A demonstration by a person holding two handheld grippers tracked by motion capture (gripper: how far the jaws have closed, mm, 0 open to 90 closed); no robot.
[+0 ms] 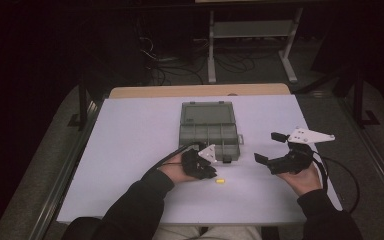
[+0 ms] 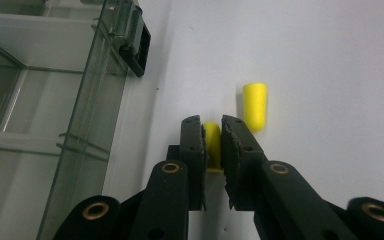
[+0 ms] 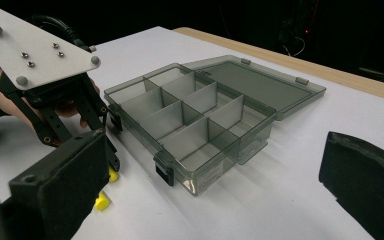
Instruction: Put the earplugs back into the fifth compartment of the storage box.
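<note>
1. Dark room behind; a white surface [image 1: 130,150] carried a clear compartment box [image 1: 209,131], lid open, compartments apparently empty.
2. My left gripper [image 2: 211,145] was closed narrow on a yellow earplug [image 2: 211,142] just beside the box; a second earplug [image 2: 255,106] lay near.
3. My right gripper [image 1: 270,148] stood wide, empty.
4. I judged the plug light, soft, squashy; best pinched mid-body, gently.

Black hand-held gripper [image 1: 206,161] each side, grey triangular screw-studded plates, brass pivot rivets, trailing black cables, dark sleeves [image 1: 140,200].
</note>
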